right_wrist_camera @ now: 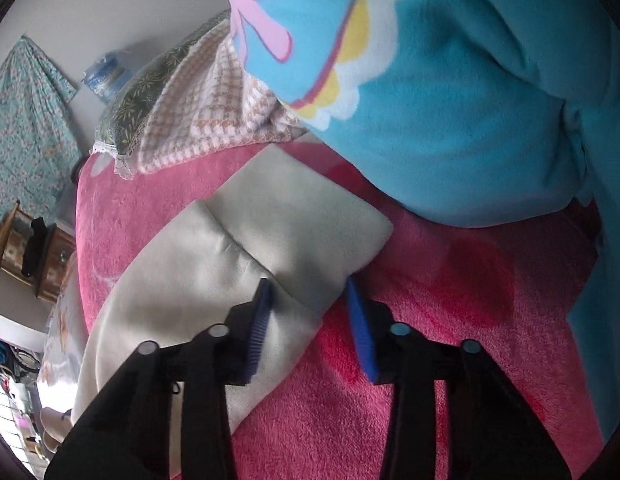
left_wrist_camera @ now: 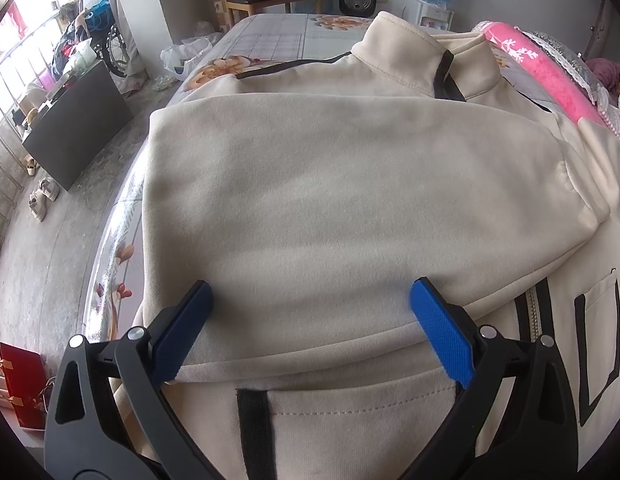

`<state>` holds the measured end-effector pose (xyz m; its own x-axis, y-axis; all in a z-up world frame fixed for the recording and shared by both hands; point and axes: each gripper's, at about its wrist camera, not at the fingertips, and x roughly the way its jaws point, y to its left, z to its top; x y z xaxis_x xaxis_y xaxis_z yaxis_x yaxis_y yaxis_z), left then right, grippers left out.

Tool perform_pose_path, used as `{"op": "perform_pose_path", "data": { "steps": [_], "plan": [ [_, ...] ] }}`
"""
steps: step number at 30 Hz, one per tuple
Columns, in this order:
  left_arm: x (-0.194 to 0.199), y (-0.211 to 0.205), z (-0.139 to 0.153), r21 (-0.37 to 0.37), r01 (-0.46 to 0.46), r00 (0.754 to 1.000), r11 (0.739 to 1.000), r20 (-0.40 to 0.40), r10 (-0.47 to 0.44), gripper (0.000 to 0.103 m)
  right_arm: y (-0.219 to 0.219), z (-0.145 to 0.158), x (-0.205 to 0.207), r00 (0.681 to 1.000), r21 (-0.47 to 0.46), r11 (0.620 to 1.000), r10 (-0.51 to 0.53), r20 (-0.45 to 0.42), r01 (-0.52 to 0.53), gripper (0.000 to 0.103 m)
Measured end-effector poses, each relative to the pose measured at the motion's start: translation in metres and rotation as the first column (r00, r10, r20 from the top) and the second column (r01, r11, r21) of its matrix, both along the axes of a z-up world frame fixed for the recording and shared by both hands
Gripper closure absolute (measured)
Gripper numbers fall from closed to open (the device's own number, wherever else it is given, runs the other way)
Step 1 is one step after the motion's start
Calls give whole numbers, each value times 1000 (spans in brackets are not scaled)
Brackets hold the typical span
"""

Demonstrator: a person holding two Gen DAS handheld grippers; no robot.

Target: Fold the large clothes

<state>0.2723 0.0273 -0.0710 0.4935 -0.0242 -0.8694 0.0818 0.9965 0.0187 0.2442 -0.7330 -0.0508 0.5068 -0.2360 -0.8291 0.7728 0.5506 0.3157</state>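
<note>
Blue ribbed fingers (left_wrist_camera: 310, 332) of the left gripper stand wide apart, empty, over a folded cream fleece jacket (left_wrist_camera: 330, 200) spread across the bed (left_wrist_camera: 269, 36). Right gripper (right_wrist_camera: 310, 320), lower centre, has narrowed around the jacket's cuff (right_wrist_camera: 293, 232) on a fluffy pink blanket (right_wrist_camera: 430, 360); whether it pinches, I cannot tell.

Probably a home bedroom: bed (left_wrist_camera: 269, 36), pillow (right_wrist_camera: 149, 92).

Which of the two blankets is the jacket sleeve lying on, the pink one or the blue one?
The pink blanket. The cream sleeve lies flat across it, while the blue blanket with the cartoon print is bunched up beyond the cuff.
</note>
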Motion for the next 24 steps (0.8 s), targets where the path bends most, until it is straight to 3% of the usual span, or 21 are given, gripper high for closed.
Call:
{"op": "perform_pose_path", "data": {
  "steps": [2, 6, 14, 16, 21, 24],
  "plan": [
    [0, 0, 0, 0, -1, 1000, 1000, -2, 1, 6, 2, 4, -2, 1000, -10, 1000, 6, 29, -6, 87],
    [0, 0, 0, 2, 1, 1000, 1000, -4, -1, 6, 12, 33, -5, 996, -73, 997, 30, 83, -24, 90],
    [0, 1, 0, -1, 11, 1000, 1000, 4, -11, 7, 84, 147, -1, 957, -296, 940, 230, 179, -171, 91],
    [1, 2, 2, -12, 6, 1000, 1000, -4, -6, 7, 113, 180, 1, 932, -351, 912, 298, 206, -214, 91],
    [-10, 10, 25, -59, 9, 996, 998, 89, -4, 8, 193, 243, 3, 849, -459, 829, 466, 250, -320, 91],
    [-14, 17, 30, -85, 5, 996, 996, 85, 3, 29, 242, 266, 6, 787, -493, 782, 555, 269, -382, 91]
  ]
}}
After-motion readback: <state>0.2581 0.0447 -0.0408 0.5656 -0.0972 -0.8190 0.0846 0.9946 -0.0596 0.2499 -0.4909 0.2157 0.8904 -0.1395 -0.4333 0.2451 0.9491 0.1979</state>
